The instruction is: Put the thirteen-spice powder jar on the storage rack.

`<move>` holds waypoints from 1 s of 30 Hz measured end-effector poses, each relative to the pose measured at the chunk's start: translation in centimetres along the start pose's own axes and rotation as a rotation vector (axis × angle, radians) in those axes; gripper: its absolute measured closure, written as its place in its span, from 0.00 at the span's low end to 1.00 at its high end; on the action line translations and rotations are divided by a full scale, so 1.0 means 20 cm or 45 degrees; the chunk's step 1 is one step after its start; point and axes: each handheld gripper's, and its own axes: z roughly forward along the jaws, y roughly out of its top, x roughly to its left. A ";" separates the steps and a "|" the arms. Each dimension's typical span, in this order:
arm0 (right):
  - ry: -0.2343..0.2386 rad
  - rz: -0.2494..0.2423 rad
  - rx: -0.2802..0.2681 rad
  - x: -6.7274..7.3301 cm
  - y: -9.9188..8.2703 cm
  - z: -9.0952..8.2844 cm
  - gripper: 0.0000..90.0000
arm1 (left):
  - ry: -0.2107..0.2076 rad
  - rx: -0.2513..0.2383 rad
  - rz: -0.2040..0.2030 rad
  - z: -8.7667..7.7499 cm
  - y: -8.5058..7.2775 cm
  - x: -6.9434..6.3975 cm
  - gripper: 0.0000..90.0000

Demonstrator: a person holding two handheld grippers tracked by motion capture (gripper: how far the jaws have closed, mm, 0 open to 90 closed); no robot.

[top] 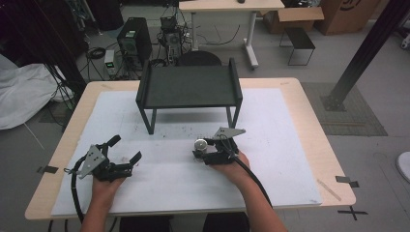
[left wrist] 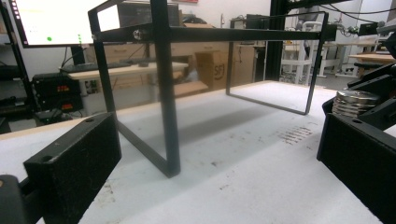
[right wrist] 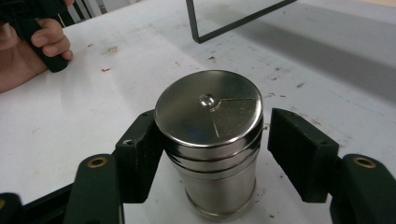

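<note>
A steel canister (right wrist: 208,140) with a flat lid stands upright on the white mat (top: 270,159), near the table's middle. My right gripper (right wrist: 212,154) has its jaws around the canister: the left pad (right wrist: 140,158) lies against its side, while a narrow gap shows before the right pad (right wrist: 299,158). From above, that right gripper (top: 200,150) sits just behind the canister (top: 199,144). My left gripper (top: 126,148) rests open on the mat at the left, nothing between its jaws. In the left gripper view (left wrist: 219,154) the canister (left wrist: 357,101) appears at the far right.
A black metal stand (top: 188,87) with a flat top and thin legs stands at the back middle of the mat, its near legs (left wrist: 163,93) ahead of the left gripper. The person's left hand (right wrist: 28,51) shows in the right gripper view. Desks, boxes and cables lie beyond the table.
</note>
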 end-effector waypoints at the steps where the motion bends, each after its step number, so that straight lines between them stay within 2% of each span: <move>1: 0.001 -0.013 -0.004 0.00 0.00 0.00 0.44 | -0.001 0.001 0.000 0.00 0.00 0.00 0.00; 11: -0.015 -0.046 -0.008 0.02 -0.01 0.00 0.52 | 0.000 0.000 0.000 0.00 0.00 0.00 0.00; 22: -0.037 -0.084 -0.004 0.04 0.00 -0.01 0.54 | 0.000 -0.001 0.000 0.00 0.00 0.00 0.00; 30: -0.031 -0.089 -0.032 0.03 0.07 -0.09 0.54 | -0.001 0.000 0.000 0.00 0.00 0.00 0.00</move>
